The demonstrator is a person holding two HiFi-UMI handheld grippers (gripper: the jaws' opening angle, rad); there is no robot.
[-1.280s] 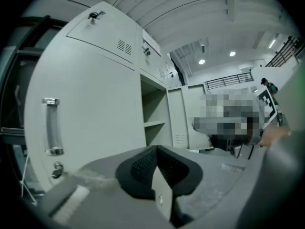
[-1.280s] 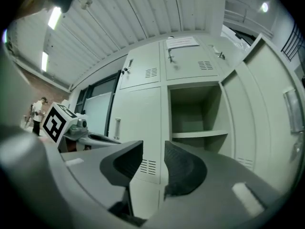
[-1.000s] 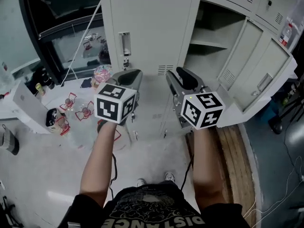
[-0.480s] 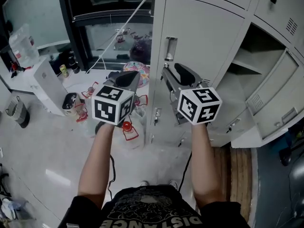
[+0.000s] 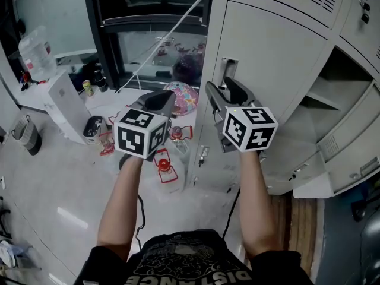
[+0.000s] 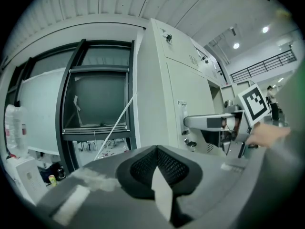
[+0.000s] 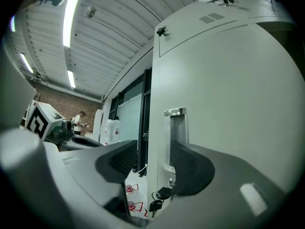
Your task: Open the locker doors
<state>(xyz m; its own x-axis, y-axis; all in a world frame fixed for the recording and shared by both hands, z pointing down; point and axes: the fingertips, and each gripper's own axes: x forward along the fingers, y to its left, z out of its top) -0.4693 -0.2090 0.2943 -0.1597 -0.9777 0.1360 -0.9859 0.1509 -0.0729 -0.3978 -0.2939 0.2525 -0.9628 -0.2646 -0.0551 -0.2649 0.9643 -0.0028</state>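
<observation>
The right claw (image 7: 152,157) is opening wide at the locker door handle (image 7: 176,128), gripping nothing; left claw (image 6: 156,159) pressed together, empty.

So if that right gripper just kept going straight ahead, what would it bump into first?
Most likely the recessed handle on the closed locker door. The right gripper points right at it, jaws opening, nothing between them yet. How near it is, I can't tell exactly.

Closed locker door (image 5: 279,58) blocks ahead; floor clutter (image 5: 164,162) left, seemingly low.
</observation>
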